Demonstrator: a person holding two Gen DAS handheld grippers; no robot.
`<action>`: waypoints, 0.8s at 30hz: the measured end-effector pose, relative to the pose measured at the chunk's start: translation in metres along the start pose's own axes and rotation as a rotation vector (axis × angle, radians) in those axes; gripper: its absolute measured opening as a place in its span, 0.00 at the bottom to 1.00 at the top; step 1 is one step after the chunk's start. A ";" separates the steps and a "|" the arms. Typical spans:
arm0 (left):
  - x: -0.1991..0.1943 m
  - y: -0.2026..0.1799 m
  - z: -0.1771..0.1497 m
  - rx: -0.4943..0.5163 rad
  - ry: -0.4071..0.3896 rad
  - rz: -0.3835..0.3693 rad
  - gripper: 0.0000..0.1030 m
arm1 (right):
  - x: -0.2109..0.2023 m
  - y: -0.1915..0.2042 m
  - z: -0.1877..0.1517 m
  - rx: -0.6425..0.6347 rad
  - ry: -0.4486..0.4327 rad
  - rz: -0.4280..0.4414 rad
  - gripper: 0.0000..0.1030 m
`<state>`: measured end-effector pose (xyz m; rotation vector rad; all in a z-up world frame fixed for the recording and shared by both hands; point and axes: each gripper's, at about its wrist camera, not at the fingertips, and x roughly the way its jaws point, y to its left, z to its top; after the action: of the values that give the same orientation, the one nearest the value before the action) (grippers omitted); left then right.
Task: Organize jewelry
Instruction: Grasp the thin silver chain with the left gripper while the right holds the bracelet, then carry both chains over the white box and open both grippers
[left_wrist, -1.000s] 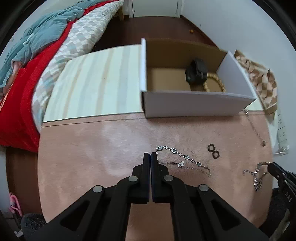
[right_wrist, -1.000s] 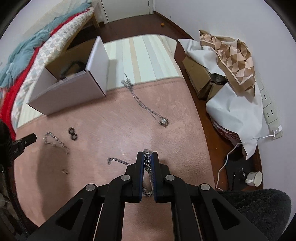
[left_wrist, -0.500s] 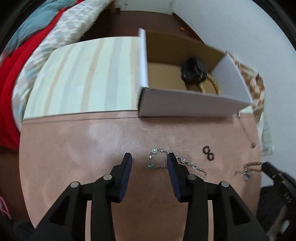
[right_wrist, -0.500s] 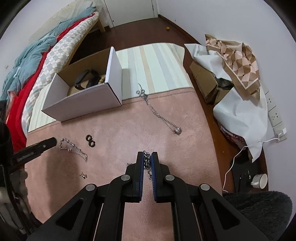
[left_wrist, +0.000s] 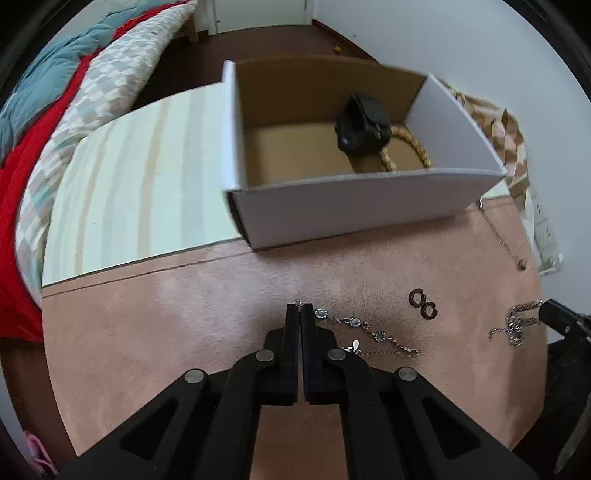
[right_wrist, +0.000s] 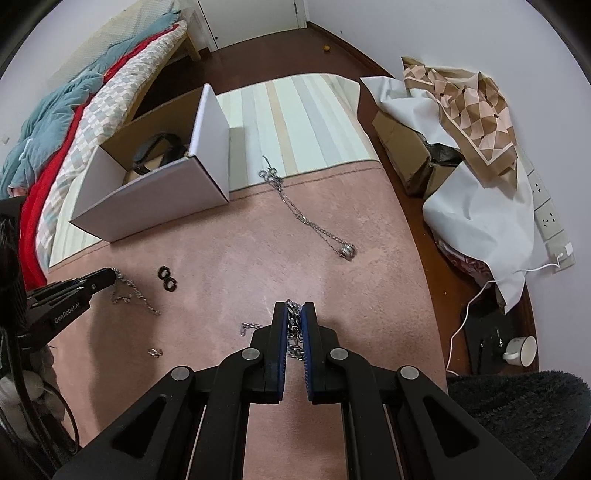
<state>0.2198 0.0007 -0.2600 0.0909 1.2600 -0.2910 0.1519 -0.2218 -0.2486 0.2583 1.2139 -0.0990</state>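
Note:
On the pink carpet lies a silver bracelet with small round stones. My left gripper has its jaws closing flat together on the bracelet's left end, and the rest trails off to the right. My right gripper is shut on a thick silver chain, whose loose end rests on the carpet. Two dark rings lie between the two grippers. A long necklace with a ring pendant lies further out. The white cardboard box holds a black watch and a gold rope bracelet.
A bed with red, teal and checked covers runs along the left. A striped rug lies beyond the carpet. Crumpled paper and a carton, wall sockets, a white cable and a cup crowd the right side.
The left gripper opened over the bracelet's left end, dropped slightly, and closed on it. The right gripper stayed shut on the thick chain, and its view now shows more of the box.

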 end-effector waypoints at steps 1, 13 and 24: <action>-0.007 0.002 0.000 -0.009 -0.013 -0.006 0.00 | -0.003 0.001 0.000 -0.002 -0.005 0.006 0.08; -0.094 -0.004 0.004 -0.009 -0.169 -0.065 0.00 | -0.048 0.006 0.016 0.020 -0.077 0.141 0.07; -0.128 0.008 0.010 -0.026 -0.222 -0.116 0.00 | -0.099 0.006 0.032 0.003 -0.167 0.171 0.05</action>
<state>0.1964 0.0273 -0.1361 -0.0363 1.0500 -0.3748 0.1475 -0.2304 -0.1448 0.3485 1.0219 0.0259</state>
